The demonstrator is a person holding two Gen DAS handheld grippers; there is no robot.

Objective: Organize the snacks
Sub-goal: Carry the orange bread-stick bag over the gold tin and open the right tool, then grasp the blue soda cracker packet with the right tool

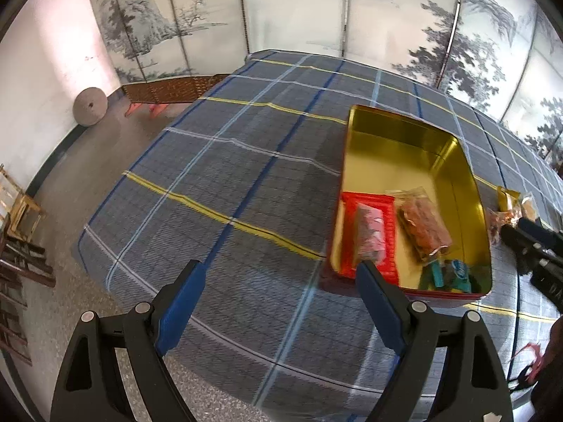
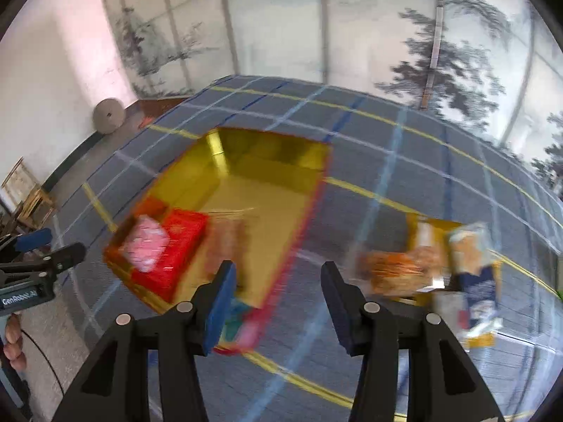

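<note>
**Open tin partly filled, more snacks lying beside it**

A gold-lined tin (image 1: 404, 161) with red outer walls is seen on a desk covered by a blue-grey plaid cloth (image 1: 228, 161). Inside the tin, at its near end, a red box (image 1: 387, 232) is laid flat with a pink packet (image 1: 369, 234) on top. Beside the box lies a clear bag of brown snacks (image 1: 424, 227), and teal wrappers (image 1: 454, 276) are gathered in the near corner. The far half of the tin is bare.

Just outside the tin, on its right, a small heap of loose packets (image 2: 440, 263) is seen on the cloth; motion blur hides their detail.

The left gripper (image 1: 281, 274) is held above the cloth to the tin's left, fingers wide apart, nothing between them. The right gripper (image 2: 278, 274) is held over the tin's near right edge, fingers apart and empty.
</note>
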